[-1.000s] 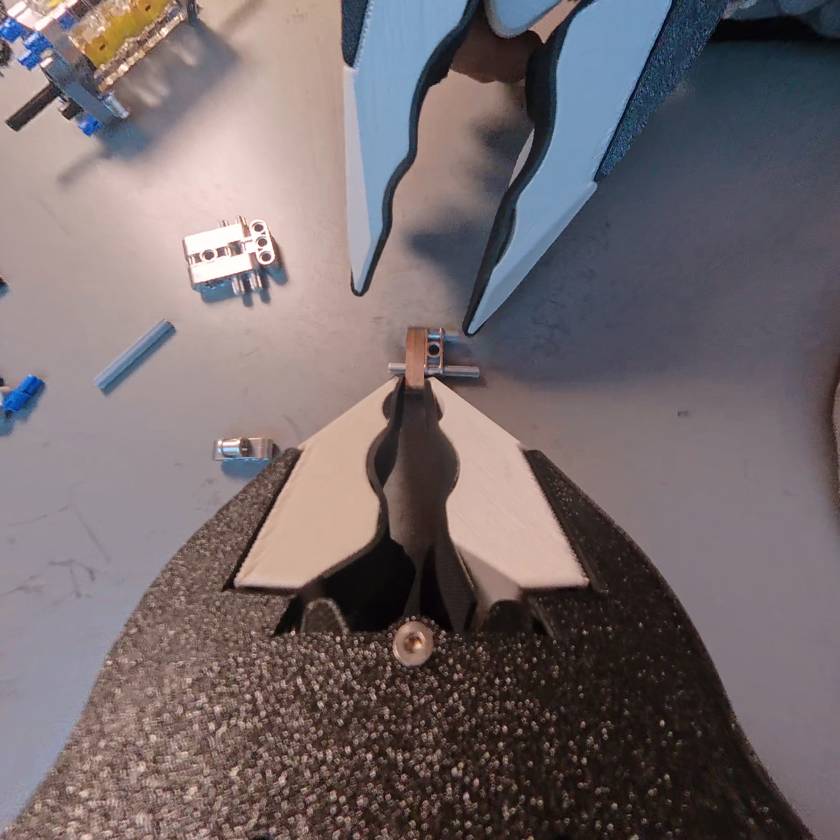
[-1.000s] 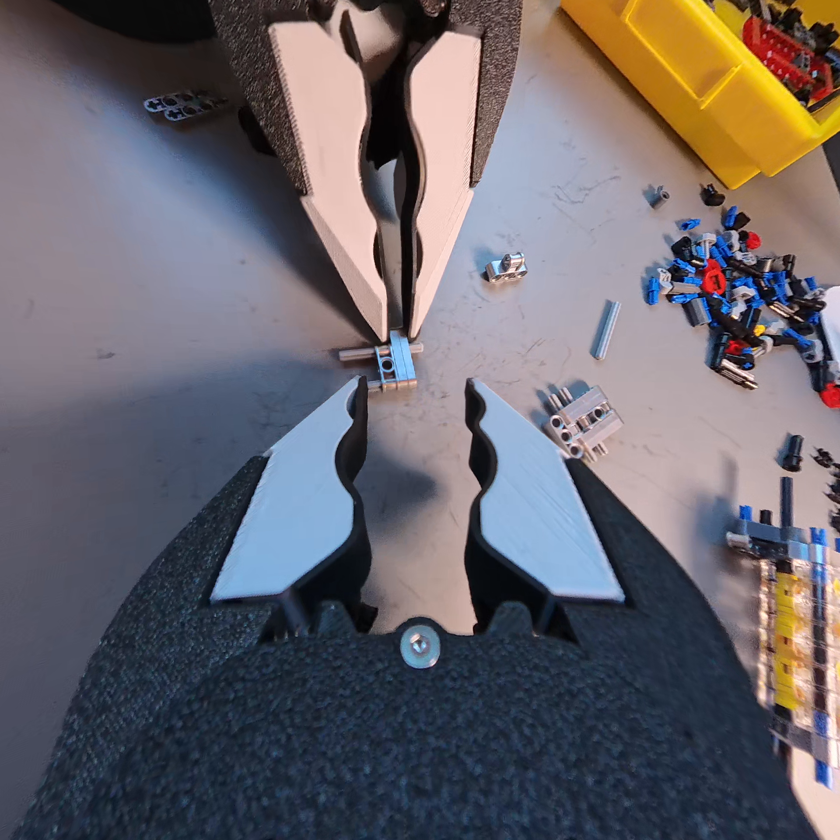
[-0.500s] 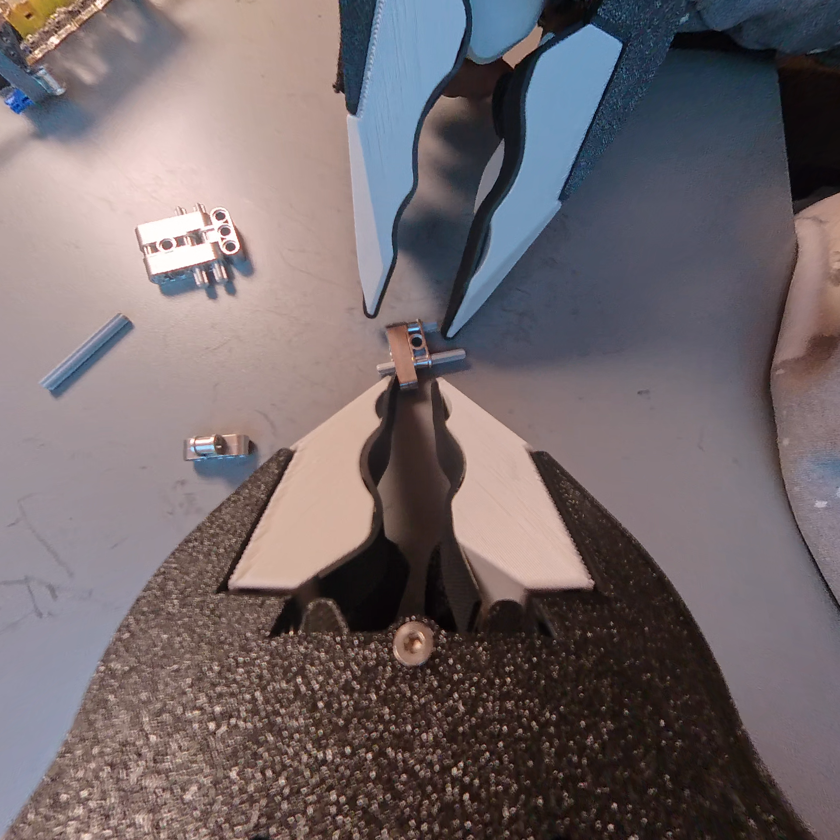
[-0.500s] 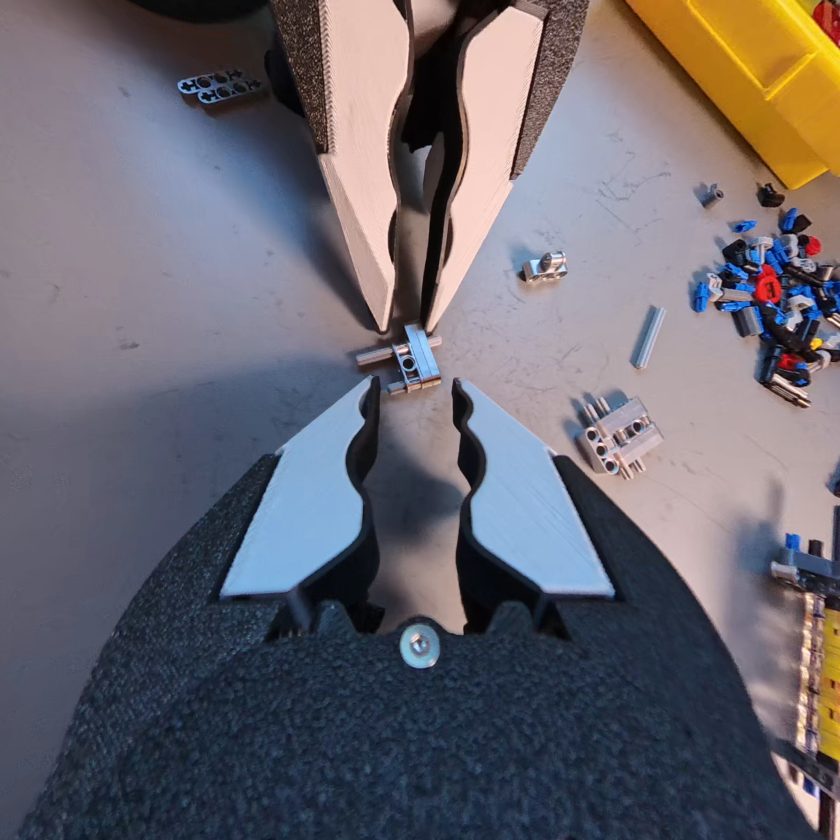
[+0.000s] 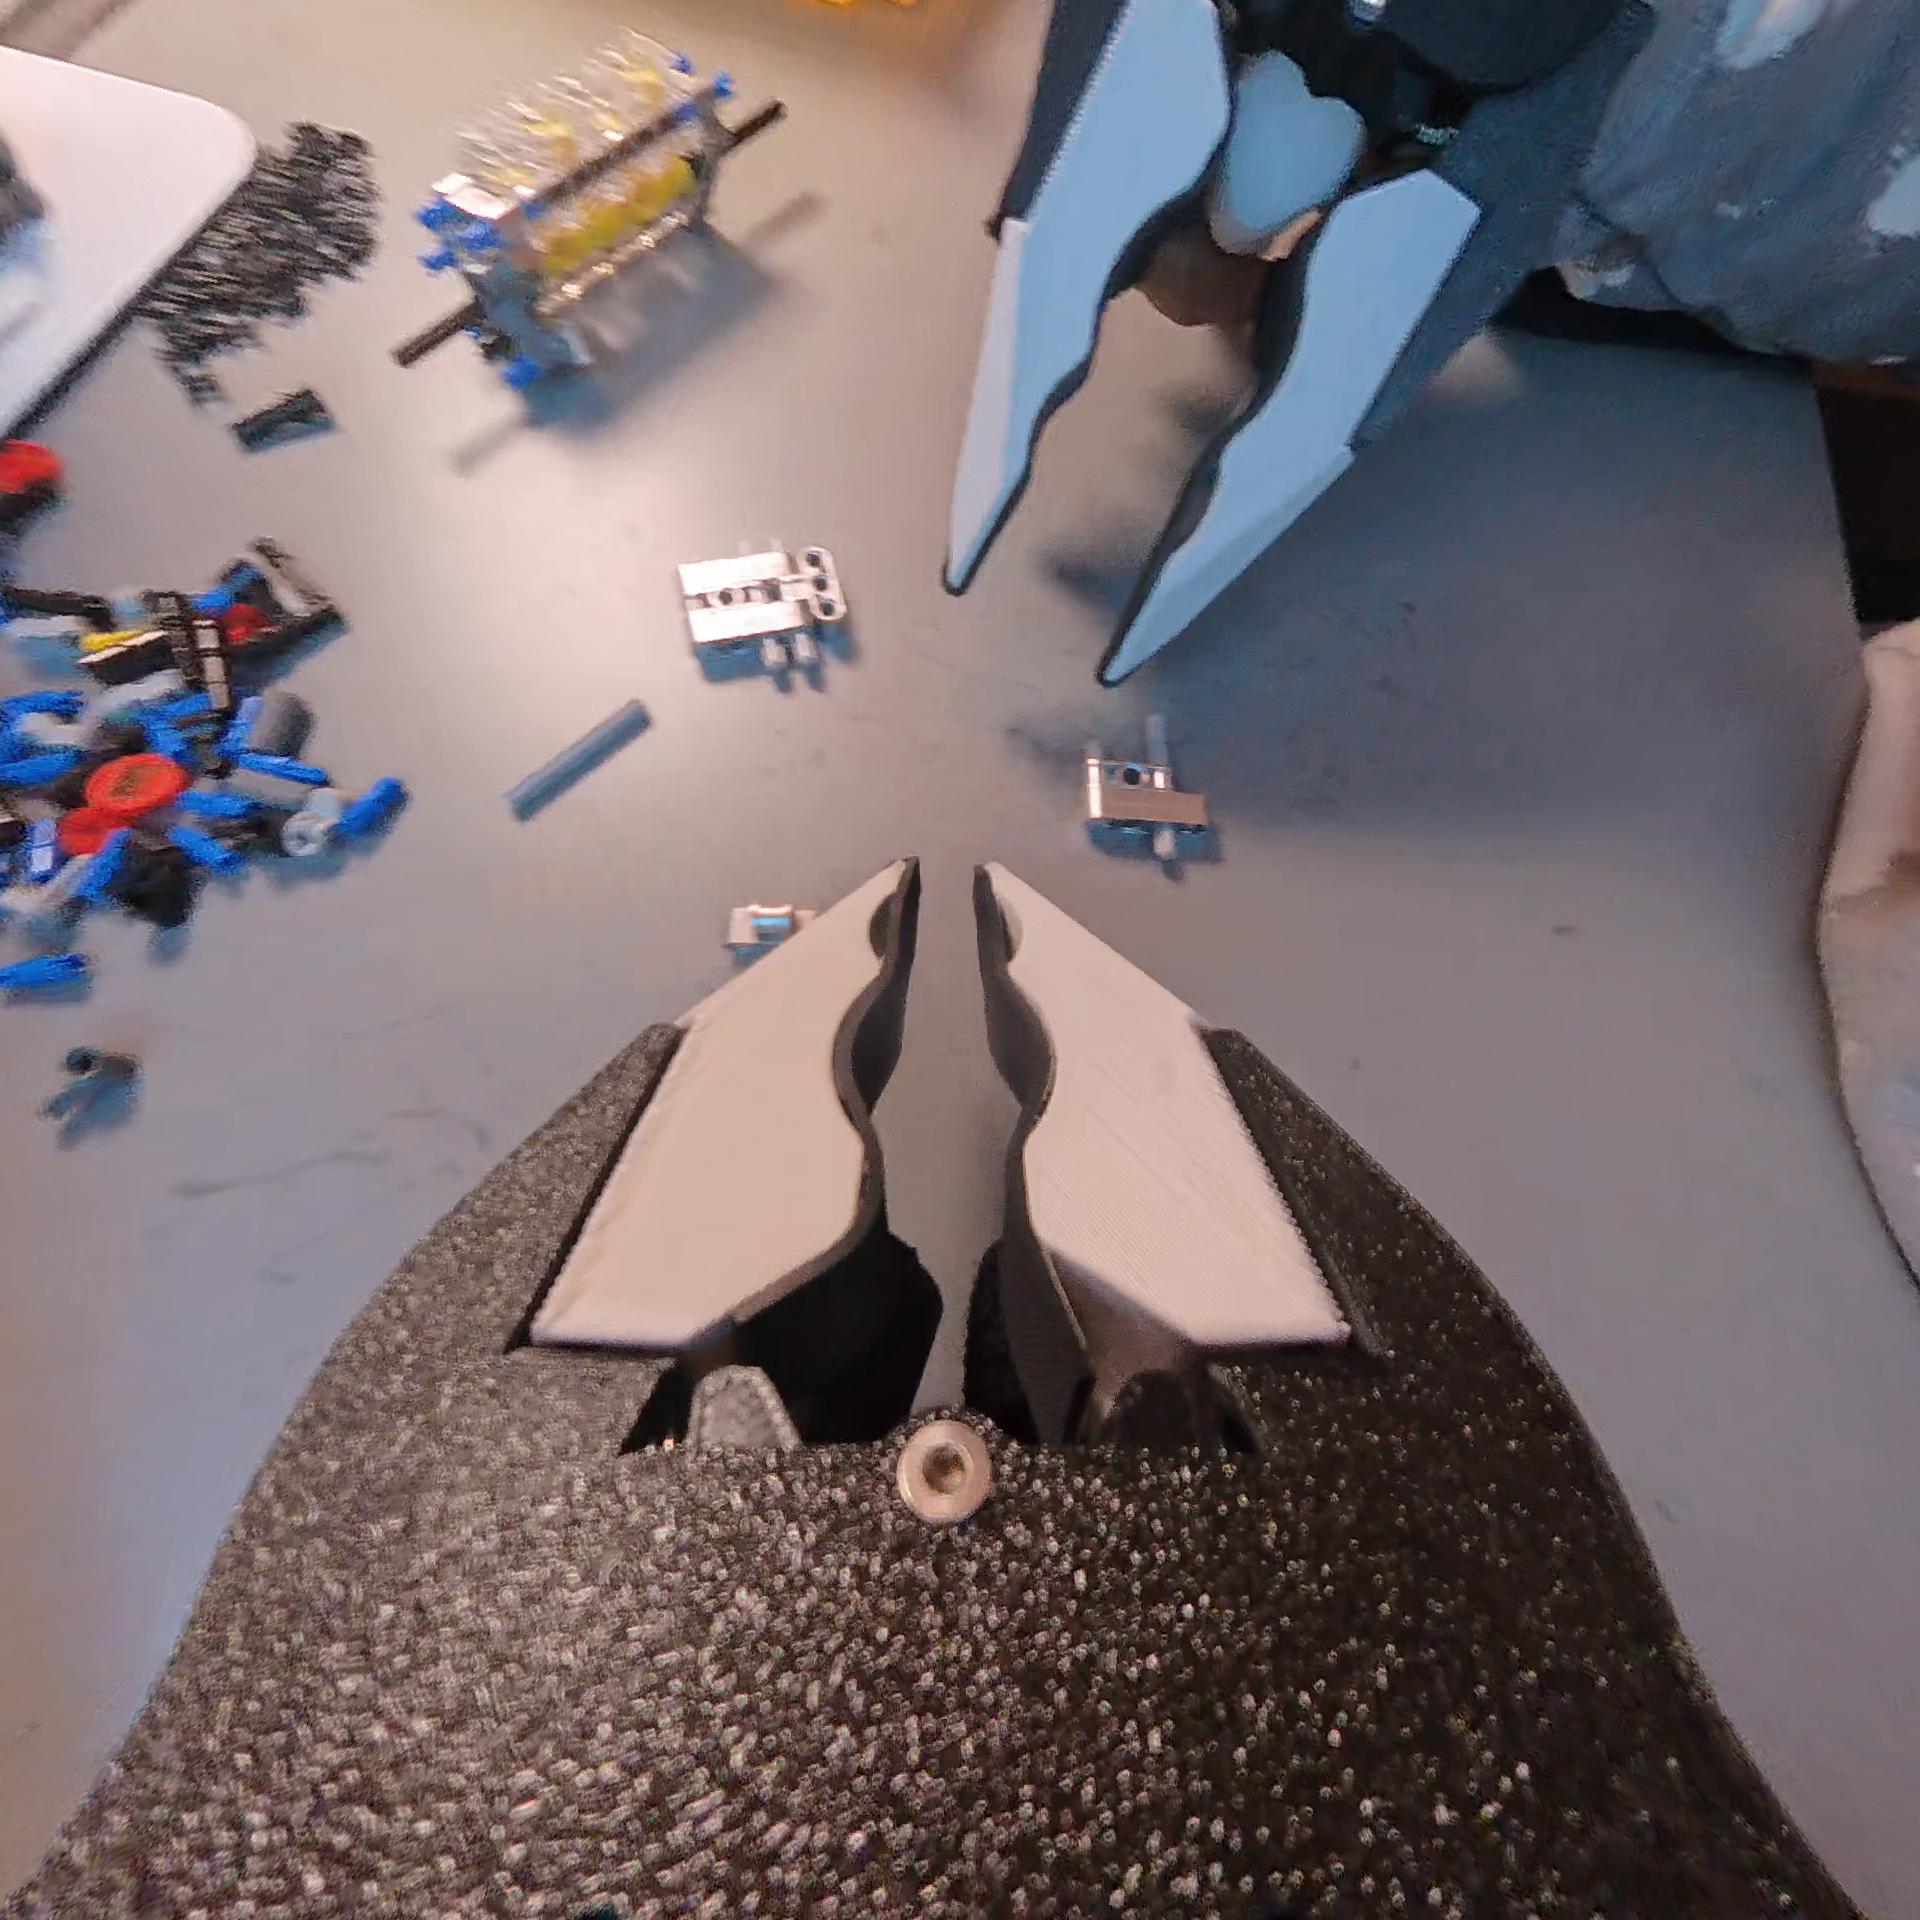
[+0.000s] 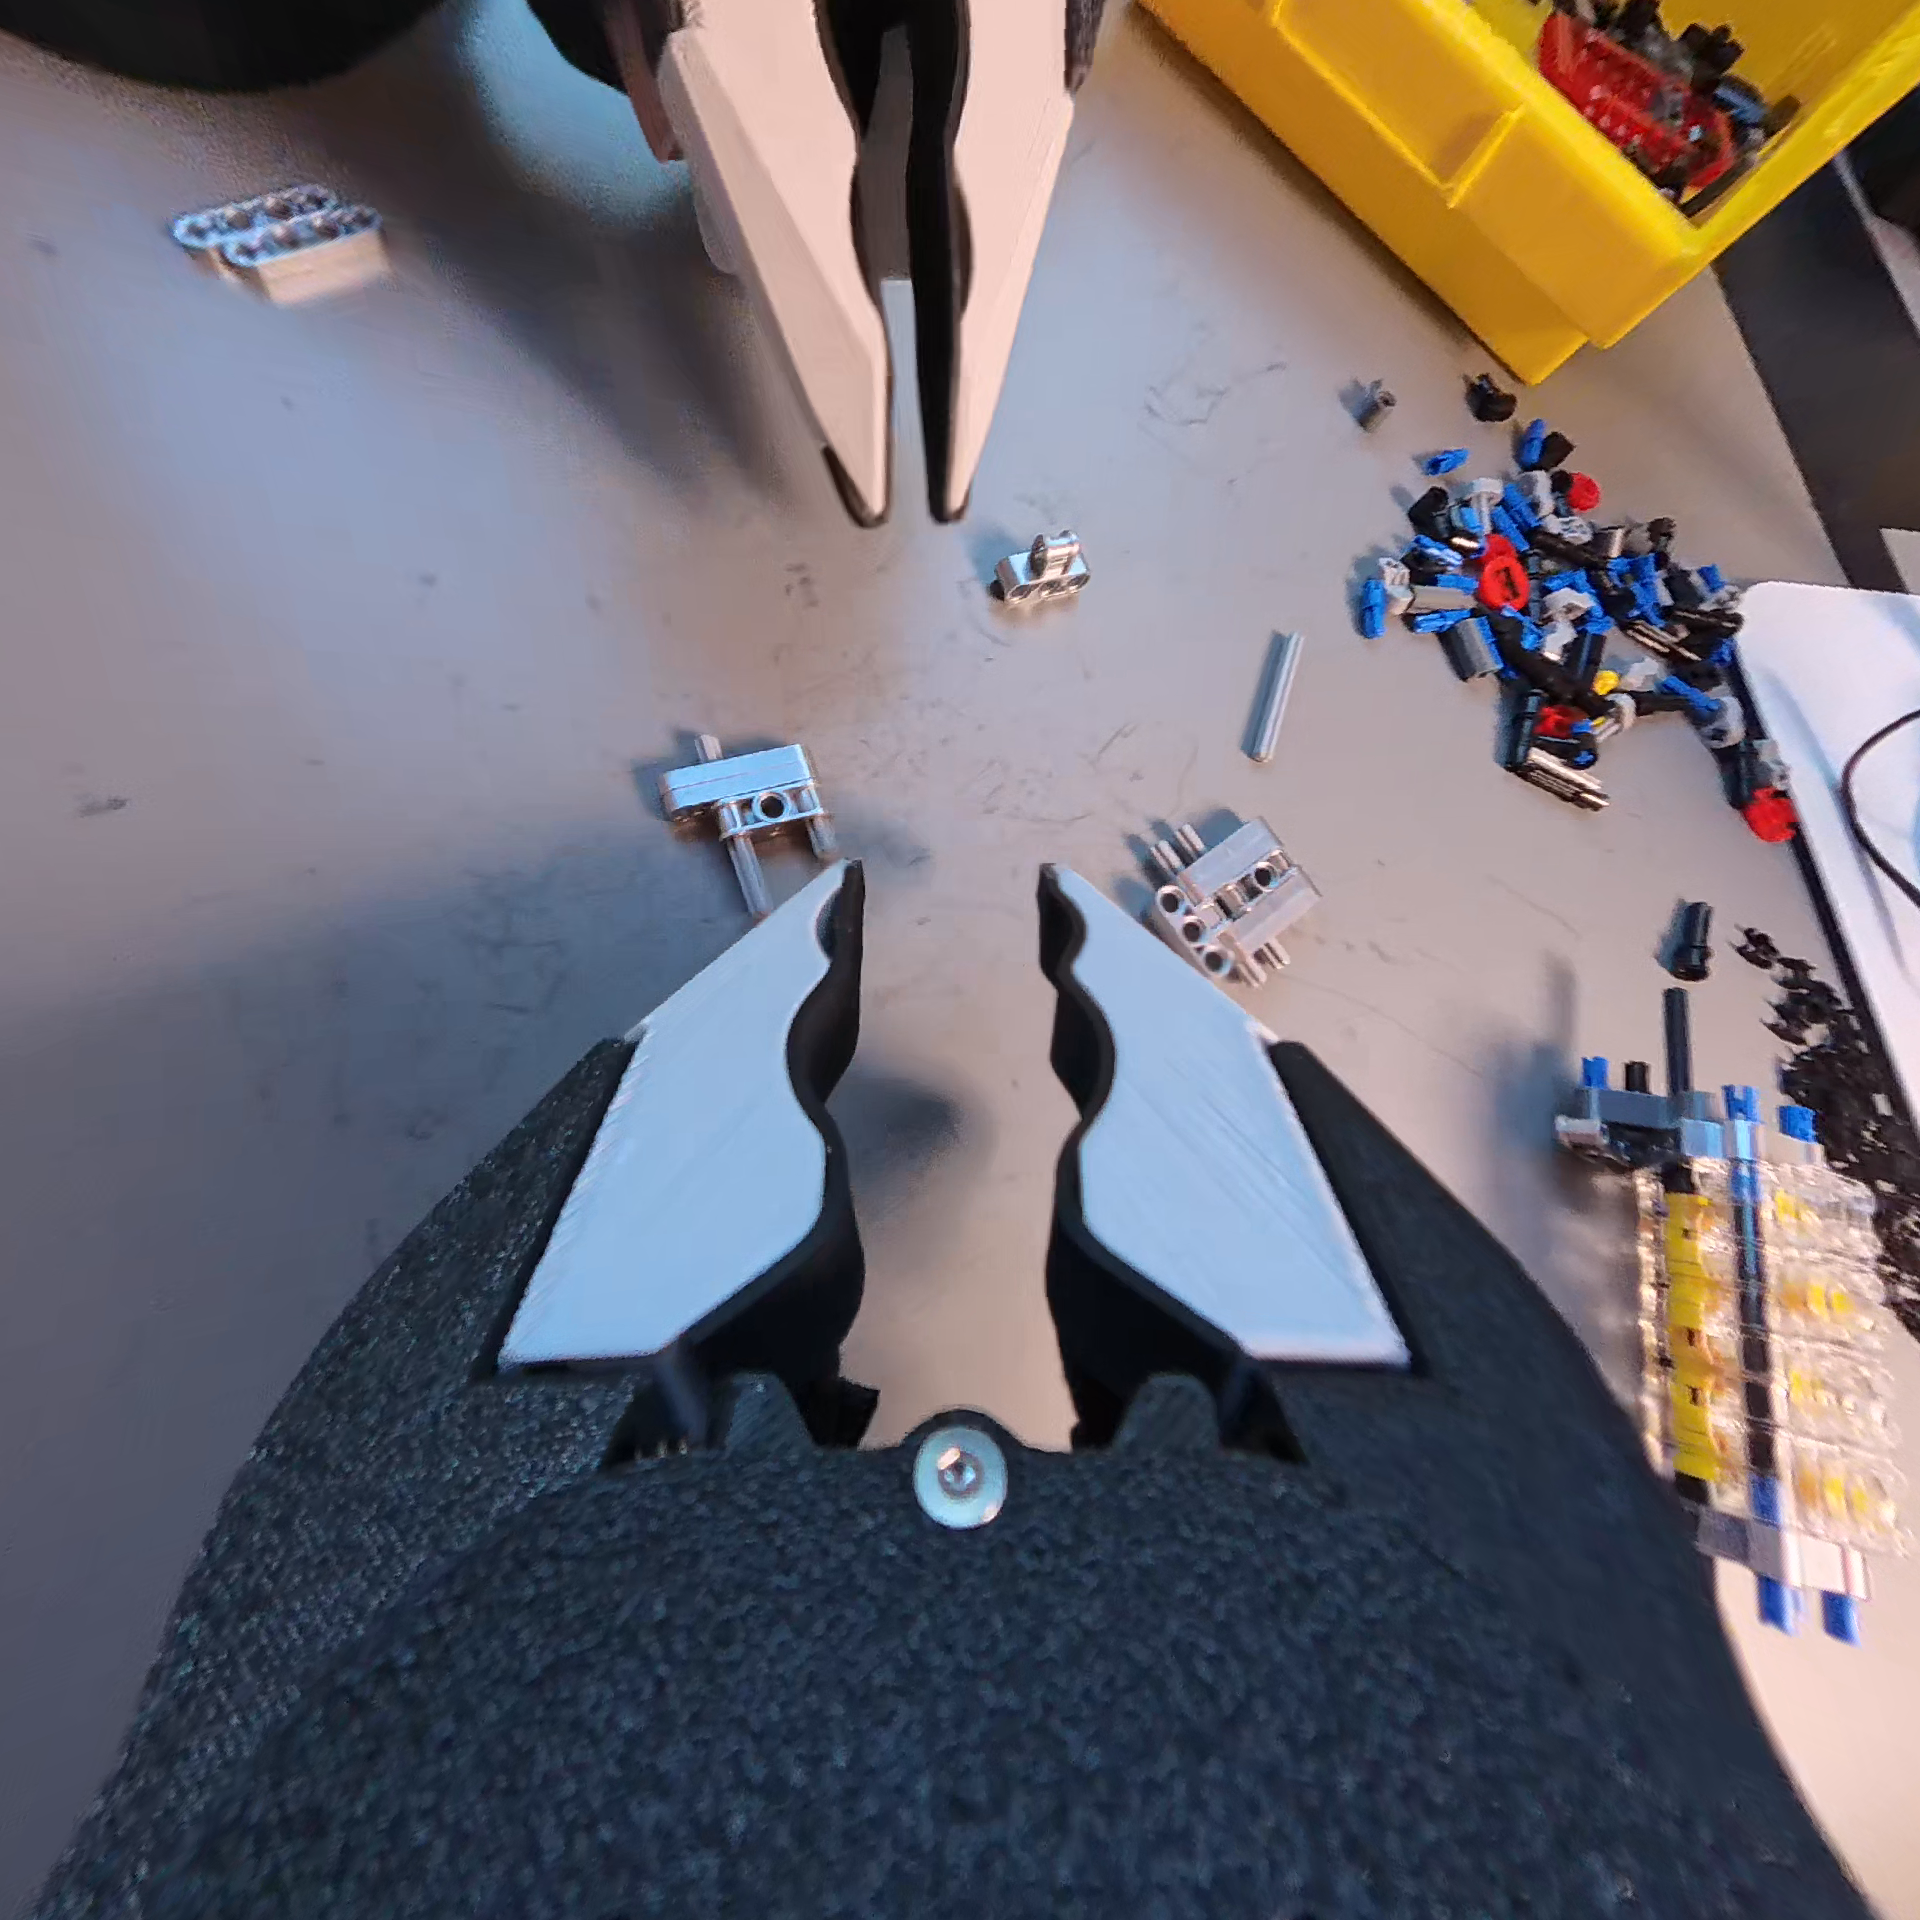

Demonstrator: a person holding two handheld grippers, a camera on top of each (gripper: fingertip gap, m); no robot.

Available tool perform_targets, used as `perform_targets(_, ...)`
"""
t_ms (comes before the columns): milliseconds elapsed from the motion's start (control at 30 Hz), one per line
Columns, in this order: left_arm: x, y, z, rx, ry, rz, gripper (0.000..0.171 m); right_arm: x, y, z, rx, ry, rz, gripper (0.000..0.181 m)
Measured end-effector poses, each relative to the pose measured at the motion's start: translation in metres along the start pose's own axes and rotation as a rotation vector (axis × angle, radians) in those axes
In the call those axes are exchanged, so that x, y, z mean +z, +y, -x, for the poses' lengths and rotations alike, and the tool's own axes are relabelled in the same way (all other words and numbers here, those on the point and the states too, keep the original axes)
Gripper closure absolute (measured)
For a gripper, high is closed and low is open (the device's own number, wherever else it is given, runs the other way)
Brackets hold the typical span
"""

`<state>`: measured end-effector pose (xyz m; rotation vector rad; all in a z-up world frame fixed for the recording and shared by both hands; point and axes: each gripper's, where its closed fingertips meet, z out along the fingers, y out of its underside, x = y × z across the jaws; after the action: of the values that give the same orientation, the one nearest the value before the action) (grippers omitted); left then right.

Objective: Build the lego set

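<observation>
Change: half a second ago my left gripper [image 5: 945,871] pinches the small grey axle piece [image 5: 1143,800] at its tips; now the piece lies loose on the table [image 5: 1455,1039], and both grippers sit farther from it.
Left tongs: a narrow gap, nothing between them.
Right tongs: my right gripper [image 6: 948,873] stands moderately wide and empty.
Piece, left view: at 1 o'clock from my left tips, near but apart.
Piece, right view: the axle piece [image 6: 743,805] lies at 10 o'clock, its axle end just beside my left-hand finger; I cannot tell whether they touch.
Yellow bin [image 6: 1403,135]: at 1 o'clock in the right view; the far compartment holds red and dark parts, the nearer one I cannot read.
Loose pile [image 6: 1558,613]: blue, black and red bits on bare table, at 2 o'clock, outside the bin.
</observation>
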<state>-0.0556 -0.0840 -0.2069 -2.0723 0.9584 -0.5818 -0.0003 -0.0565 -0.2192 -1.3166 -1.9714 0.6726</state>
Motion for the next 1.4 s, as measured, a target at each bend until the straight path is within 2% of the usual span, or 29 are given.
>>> perform_targets(100, -0.010, 0.001, 0.025, -0.008, -0.114, -0.018, 0.159, 0.000, -0.004, -0.005, 0.041, 0.014, -0.028, 0.137)
perform_targets(167, -0.014, 0.005, 0.035, -0.020, -0.142, -0.019, 0.157, 0.000, -0.002, -0.009, 0.064, 0.019, -0.033, 0.135)
perform_targets(300, -0.027, 0.003, 0.032, 0.008, -0.099, -0.040, 0.156, 0.001, 0.000, -0.010, 0.080, 0.016, -0.037, 0.134)
perform_targets(367, -0.040, -0.001, 0.030, 0.051, -0.122, -0.053, 0.156, 0.001, -0.003, -0.013, 0.087, 0.030, -0.060, 0.133)
perform_targets(533, -0.072, 0.011, -0.007, 0.010, -0.087, -0.043, 0.154, -0.008, -0.009, -0.022, 0.169, 0.025, -0.120, 0.131)
perform_targets(667, -0.084, 0.060, -0.044, -0.045, -0.059, 0.142, 0.154, -0.015, -0.014, -0.022, 0.183, 0.010, -0.155, 0.132)
perform_targets(767, -0.085, 0.088, -0.067, -0.063, -0.029, 0.254, 0.153, -0.014, -0.015, -0.017, 0.153, 0.006, -0.137, 0.135)
perform_targets(867, -0.081, 0.095, -0.075, -0.038, -0.038, 0.287, 0.150, -0.011, -0.015, -0.013, 0.132, -0.004, -0.122, 0.136)
perform_targets(1000, -0.069, 0.094, -0.071, 0.027, -0.065, 0.297, 0.151, -0.011, -0.014, -0.012, 0.132, -0.003, -0.112, 0.138)
perform_targets(1133, -0.057, 0.087, -0.075, 0.030, 0.010, 0.287, 0.152, -0.011, -0.010, -0.012, 0.132, 0.007, -0.100, 0.139)
perform_targets(1300, -0.051, 0.080, -0.077, 0.078, 0.025, 0.312, 0.152, -0.014, -0.004, -0.012, 0.137, 0.024, -0.089, 0.140)
perform_targets(1400, -0.054, 0.078, -0.078, 0.025, 0.030, 0.341, 0.152, -0.017, -0.004, -0.015, 0.136, 0.038, -0.090, 0.140)
